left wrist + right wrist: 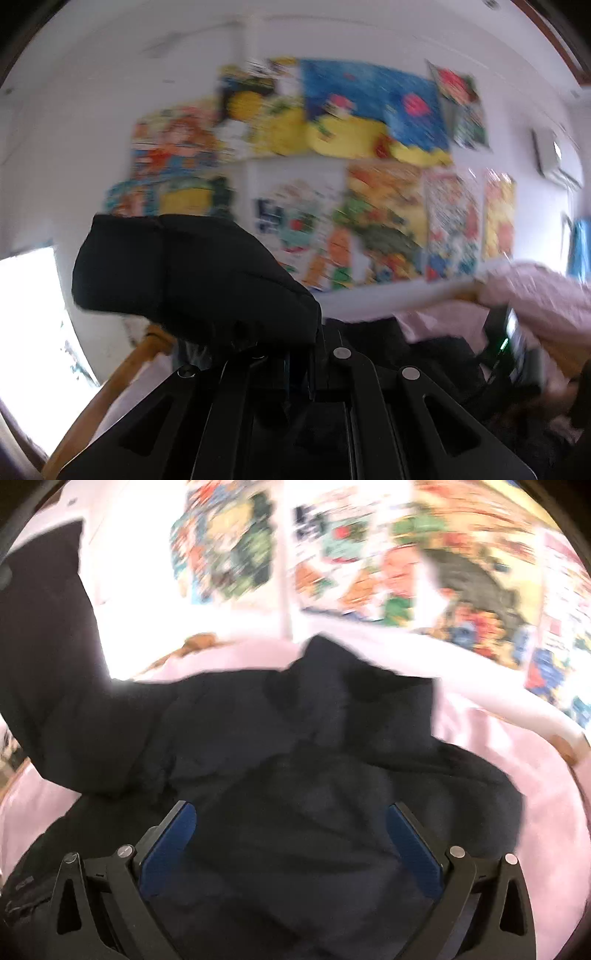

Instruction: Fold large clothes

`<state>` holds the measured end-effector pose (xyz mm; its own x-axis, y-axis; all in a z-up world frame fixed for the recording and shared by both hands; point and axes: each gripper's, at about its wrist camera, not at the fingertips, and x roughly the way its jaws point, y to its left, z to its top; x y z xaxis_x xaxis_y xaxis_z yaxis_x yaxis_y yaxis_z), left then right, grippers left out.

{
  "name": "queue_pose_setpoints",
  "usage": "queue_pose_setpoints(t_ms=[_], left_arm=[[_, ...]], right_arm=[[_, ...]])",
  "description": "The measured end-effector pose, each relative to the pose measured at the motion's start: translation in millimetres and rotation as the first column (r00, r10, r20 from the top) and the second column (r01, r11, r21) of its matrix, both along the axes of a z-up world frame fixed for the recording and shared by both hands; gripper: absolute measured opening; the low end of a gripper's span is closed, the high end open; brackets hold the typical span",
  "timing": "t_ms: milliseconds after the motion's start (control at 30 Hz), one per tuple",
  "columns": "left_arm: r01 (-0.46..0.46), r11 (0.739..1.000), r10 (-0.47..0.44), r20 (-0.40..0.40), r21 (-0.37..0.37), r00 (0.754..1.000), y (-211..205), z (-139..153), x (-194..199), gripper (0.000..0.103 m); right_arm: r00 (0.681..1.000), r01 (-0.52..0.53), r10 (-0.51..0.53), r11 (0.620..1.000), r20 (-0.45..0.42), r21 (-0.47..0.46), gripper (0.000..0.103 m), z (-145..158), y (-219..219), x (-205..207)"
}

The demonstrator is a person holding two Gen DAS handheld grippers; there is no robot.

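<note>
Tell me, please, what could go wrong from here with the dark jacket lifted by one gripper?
The left gripper is shut on only a small bunch of the dark jacket, so the cloth might slip out. The right gripper is open above the heap, so the hanging bulk may twist or drag over the pink sheet.

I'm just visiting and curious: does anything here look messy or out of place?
Yes. The dark garment lies crumpled in a heap on the pink sheet, not flat. One puffy part is pinched in the left claw and sticks up in the air. The posters look slanted, perhaps only from camera tilt.
</note>
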<state>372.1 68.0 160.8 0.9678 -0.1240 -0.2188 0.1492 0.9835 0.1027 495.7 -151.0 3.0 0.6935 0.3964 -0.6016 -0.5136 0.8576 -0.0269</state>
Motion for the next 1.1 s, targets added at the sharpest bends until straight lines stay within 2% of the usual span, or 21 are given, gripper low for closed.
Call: queue_pose_setpoints(t_ms=[100,233,367,400,533,667,700,767,800,867,900,967,1033,1100], left_arm=[[0.075,0.996,-0.072,-0.065,0.046,0.995,-37,-19,23,0.004],[0.165,0.979,-0.147,-0.143,0.119,0.979,-88,-53,41,0.004],[0.268,0.938,-0.22,-0.222,0.219,0.95,-143,-96,51,0.004],[0.292,0.921,-0.228,-0.253,0.258,0.94,-162,-113,55,0.004],[0.367,0.877,-0.242,-0.375,0.309,0.895,-203,-164,71,0.004],[0.388,0.88,-0.227,-0.476,0.273,0.85,-215,-205,91,0.005],[0.397,0.882,-0.231,-0.5,0.255,0.835,-215,-212,97,0.009],[0.41,0.874,-0.234,-0.515,0.26,0.825,-213,-222,97,0.011],[0.417,0.87,-0.24,-0.514,0.263,0.824,-212,-225,95,0.014],[0.445,0.864,-0.269,-0.53,0.235,0.804,-209,-227,100,0.024],[0.457,0.864,-0.288,-0.537,0.211,0.793,-207,-227,102,0.033],[0.474,0.865,-0.325,-0.538,0.163,0.778,-203,-224,103,0.044],[0.49,0.863,-0.359,-0.538,0.119,0.763,-200,-219,103,0.059],[0.498,0.864,-0.389,-0.535,0.069,0.75,-195,-215,104,0.065]], right_arm=[[0.998,0.067,-0.068,0.995,0.016,0.074,0.103,5,-47,-3],[0.989,0.146,-0.145,0.975,-0.018,0.165,0.103,-1,-103,0],[0.981,0.194,-0.182,0.95,-0.068,0.245,0.103,-8,-150,4],[0.978,0.206,-0.19,0.941,-0.085,0.27,0.103,-11,-162,5],[0.967,0.247,-0.208,0.907,-0.147,0.34,0.103,-22,-193,11],[0.954,0.279,-0.198,0.866,-0.227,0.415,0.103,-35,-215,19],[0.951,0.276,-0.173,0.85,-0.256,0.45,0.103,-39,-221,22],[0.948,0.252,-0.101,0.819,-0.302,0.516,0.103,-47,-226,26],[0.944,0.233,-0.044,0.79,-0.327,0.567,0.103,-52,-228,29],[0.938,0.221,0.01,0.754,-0.347,0.618,0.103,-57,-230,32],[0.934,0.206,0.049,0.734,-0.353,0.647,0.103,-61,-228,35],[0.927,0.179,0.106,0.717,-0.359,0.674,0.103,-64,-223,39],[0.919,0.177,0.128,0.712,-0.372,0.68,0.103,-68,-217,43],[0.912,0.197,0.125,0.701,-0.39,0.685,0.103,-72,-214,46]])
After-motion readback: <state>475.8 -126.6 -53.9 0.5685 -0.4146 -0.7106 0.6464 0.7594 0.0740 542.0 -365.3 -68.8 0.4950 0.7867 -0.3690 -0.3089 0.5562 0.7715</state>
